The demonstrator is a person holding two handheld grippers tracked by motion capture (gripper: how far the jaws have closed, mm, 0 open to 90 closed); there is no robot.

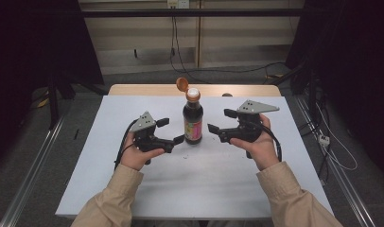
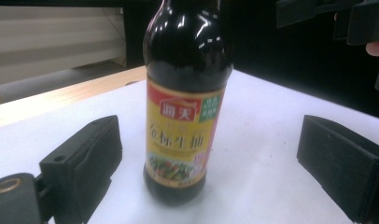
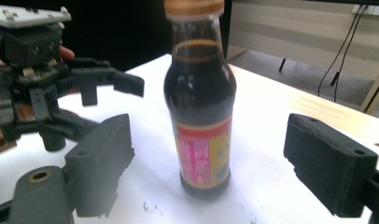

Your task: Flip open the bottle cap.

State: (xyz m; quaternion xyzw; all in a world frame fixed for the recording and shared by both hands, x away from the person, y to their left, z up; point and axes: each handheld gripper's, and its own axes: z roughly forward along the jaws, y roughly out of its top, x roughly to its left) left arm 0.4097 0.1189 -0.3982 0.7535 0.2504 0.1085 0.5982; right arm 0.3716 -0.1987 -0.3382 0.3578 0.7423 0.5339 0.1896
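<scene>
A dark sauce bottle (image 1: 193, 124) with a yellow and red label stands upright in the middle of the white table (image 1: 199, 179). Its orange flip cap (image 1: 182, 84) is hinged open. My left gripper (image 1: 171, 131) is open just left of the bottle, and the bottle (image 2: 185, 98) stands a little beyond its two jaws, between them. My right gripper (image 1: 222, 121) is open on the bottle's right side, and its jaws frame the bottle (image 3: 200, 107) without touching it. The left gripper (image 3: 52, 100) faces it from across the bottle.
The table's far edge is a bare wooden strip (image 1: 147, 89). Cables (image 1: 180, 52) hang down the wall behind and run across the floor. Metal rails (image 1: 29, 165) run along both sides of the table.
</scene>
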